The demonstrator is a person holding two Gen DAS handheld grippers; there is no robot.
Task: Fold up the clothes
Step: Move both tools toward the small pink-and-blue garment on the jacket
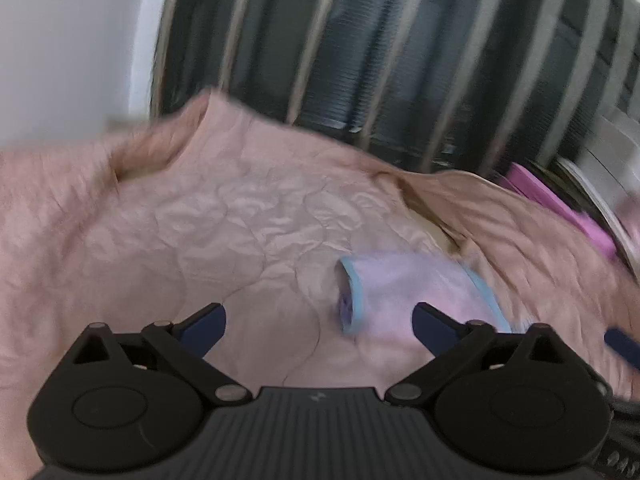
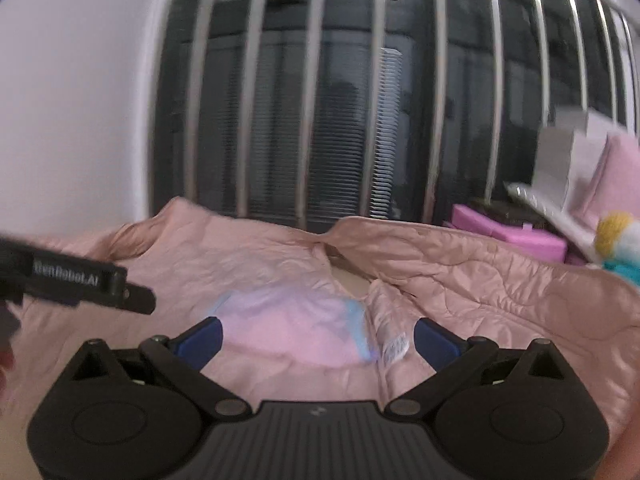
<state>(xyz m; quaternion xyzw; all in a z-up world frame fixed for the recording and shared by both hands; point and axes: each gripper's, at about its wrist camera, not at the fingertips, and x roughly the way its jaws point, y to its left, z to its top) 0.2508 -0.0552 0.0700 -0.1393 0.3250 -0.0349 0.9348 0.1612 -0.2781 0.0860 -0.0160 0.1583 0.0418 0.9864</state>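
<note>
A small lilac garment (image 1: 404, 280) with light-blue trim lies crumpled on a pink quilted blanket (image 1: 240, 216). My left gripper (image 1: 318, 312) hovers above the blanket, open wide with nothing between its blue fingers; the garment lies just ahead and to its right. At the right edge of the left wrist view a blue finger (image 1: 622, 344) of the other gripper shows. In the right wrist view the garment (image 2: 288, 312) lies ahead of my right gripper (image 2: 317, 326), which is open and empty. The black body of the left gripper (image 2: 80, 280) pokes in from the left.
The blanket (image 2: 460, 264) is rumpled, with a gap (image 2: 354, 280) showing a beige surface. Behind it stand a dark window with metal bars (image 2: 320, 100) and a white wall (image 2: 72, 100). At the right are a pink box (image 2: 512, 228), a yellow-and-teal soft toy (image 2: 616, 244) and a pink pillow (image 2: 620, 168).
</note>
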